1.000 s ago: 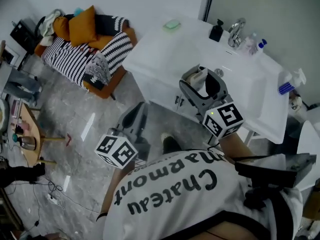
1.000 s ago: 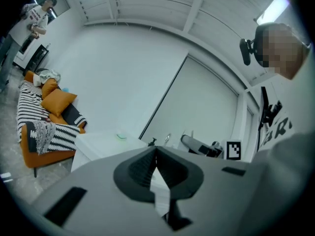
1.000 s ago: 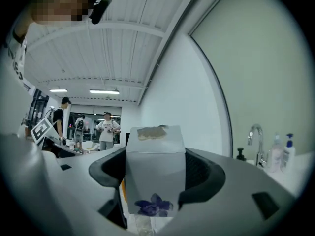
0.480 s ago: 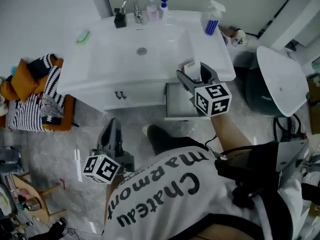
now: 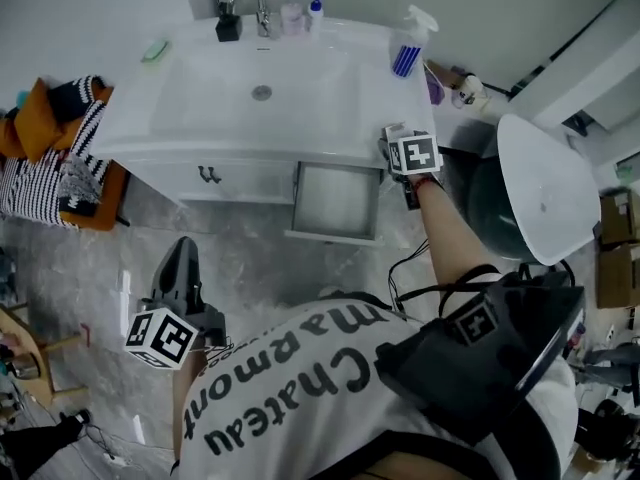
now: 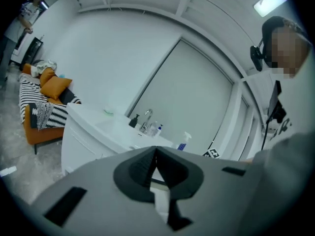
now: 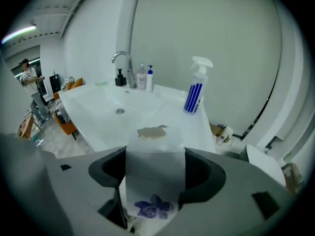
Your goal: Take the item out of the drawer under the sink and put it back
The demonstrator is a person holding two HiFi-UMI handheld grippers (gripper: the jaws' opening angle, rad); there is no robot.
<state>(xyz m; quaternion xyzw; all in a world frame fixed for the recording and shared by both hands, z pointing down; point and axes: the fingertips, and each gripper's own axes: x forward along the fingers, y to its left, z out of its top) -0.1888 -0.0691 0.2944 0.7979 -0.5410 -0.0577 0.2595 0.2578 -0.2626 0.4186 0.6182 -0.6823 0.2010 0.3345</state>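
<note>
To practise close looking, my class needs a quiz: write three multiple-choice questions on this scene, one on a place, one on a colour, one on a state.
1. Where does the spray bottle stand? A on the floor; B on the sink, at its right end; C on the sofa.
2. What colour is the flower on the white packet in the right gripper? A red; B purple; C green.
3. How is the drawer under the sink? A open; B shut; C lifted out.
Key: 1 B, it stands on the white top; 2 B, the right gripper view shows purple; 3 A, the head view shows it pulled out.
</note>
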